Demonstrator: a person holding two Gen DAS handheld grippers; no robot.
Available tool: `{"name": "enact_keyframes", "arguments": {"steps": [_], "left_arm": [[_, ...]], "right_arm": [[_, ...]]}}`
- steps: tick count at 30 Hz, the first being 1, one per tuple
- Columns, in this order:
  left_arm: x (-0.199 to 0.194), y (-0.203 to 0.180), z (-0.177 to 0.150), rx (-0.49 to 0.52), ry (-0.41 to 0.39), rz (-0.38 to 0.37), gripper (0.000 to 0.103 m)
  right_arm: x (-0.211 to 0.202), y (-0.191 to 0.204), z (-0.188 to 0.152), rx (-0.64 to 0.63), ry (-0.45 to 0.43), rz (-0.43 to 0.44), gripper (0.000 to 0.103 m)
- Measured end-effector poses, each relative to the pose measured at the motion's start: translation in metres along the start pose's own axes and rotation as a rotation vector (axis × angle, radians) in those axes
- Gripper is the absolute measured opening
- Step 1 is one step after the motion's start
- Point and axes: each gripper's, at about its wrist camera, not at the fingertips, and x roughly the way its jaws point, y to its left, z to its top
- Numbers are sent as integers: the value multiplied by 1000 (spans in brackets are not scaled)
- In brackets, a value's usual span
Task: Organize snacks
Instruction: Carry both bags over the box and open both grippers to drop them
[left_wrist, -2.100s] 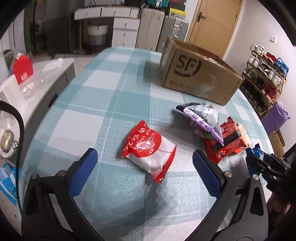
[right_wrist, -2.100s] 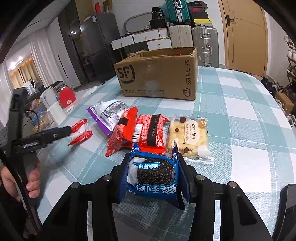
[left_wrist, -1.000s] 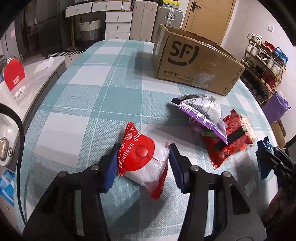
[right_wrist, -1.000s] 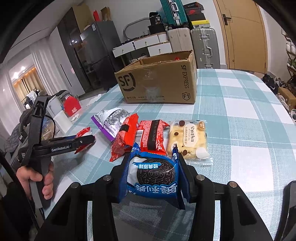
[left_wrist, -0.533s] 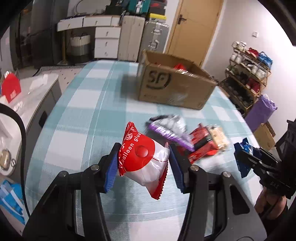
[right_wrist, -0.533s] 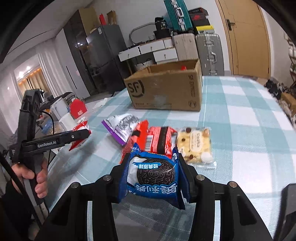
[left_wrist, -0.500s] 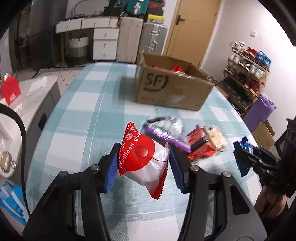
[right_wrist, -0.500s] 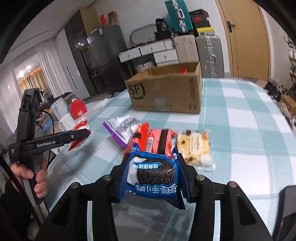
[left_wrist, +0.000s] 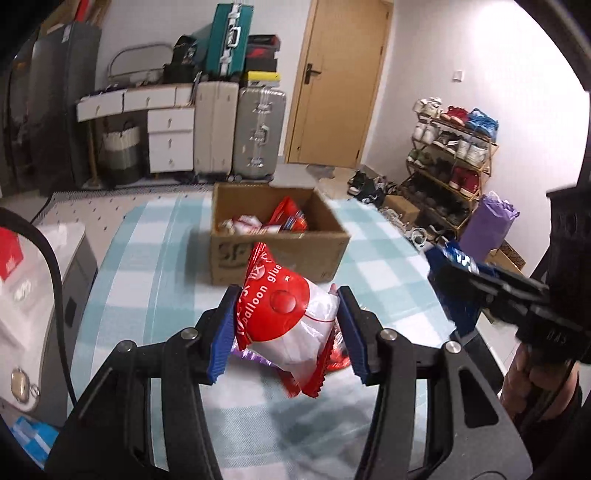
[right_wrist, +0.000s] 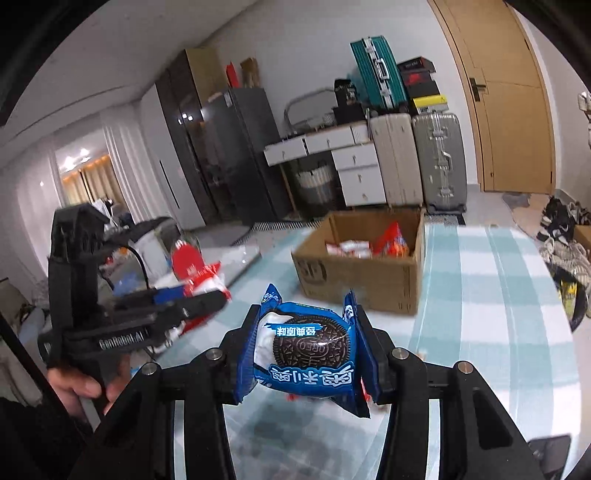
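Note:
My left gripper (left_wrist: 284, 328) is shut on a red and white snack packet (left_wrist: 286, 325) and holds it in the air above the checked table (left_wrist: 155, 280). My right gripper (right_wrist: 306, 350) is shut on a blue Oreo packet (right_wrist: 310, 347), also lifted. An open cardboard box (left_wrist: 273, 236) with several red and white snacks inside stands ahead on the table; it also shows in the right wrist view (right_wrist: 365, 266). Each gripper appears in the other's view: the right one (left_wrist: 458, 280) at the right, the left one (right_wrist: 192, 302) at the left.
Bits of the purple and red snacks (left_wrist: 332, 354) on the table show under the held packet. A grey side cabinet (left_wrist: 55, 266) stands left of the table. Suitcases (left_wrist: 258, 133) and drawers (left_wrist: 170, 140) stand behind, a shoe rack (left_wrist: 450, 162) at the right.
Both grippers have risen high above the table with their packets and now look down into the open box. The snack pile has dropped out of sight below.

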Motion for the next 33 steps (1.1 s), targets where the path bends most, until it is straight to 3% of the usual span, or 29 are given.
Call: {"name": "enact_keyframes", "arguments": {"steps": [7, 12, 18, 27, 33], "left_arm": [[-12, -29, 45, 44, -6, -46, 49], [-18, -32, 77, 20, -1, -83, 49], [-17, -37, 120, 28, -22, -73, 49], [23, -13, 192, -21, -24, -42, 49], [85, 8, 213, -48, 50, -34, 49]], "right_arm": [[-18, -4, 65, 40, -47, 67, 47], [-22, -1, 107, 22, -69, 82, 47], [-11, 0, 154, 13, -74, 87, 47], [33, -9, 214, 31, -77, 62, 47], [79, -29, 242, 49, -47, 16, 47]]}}
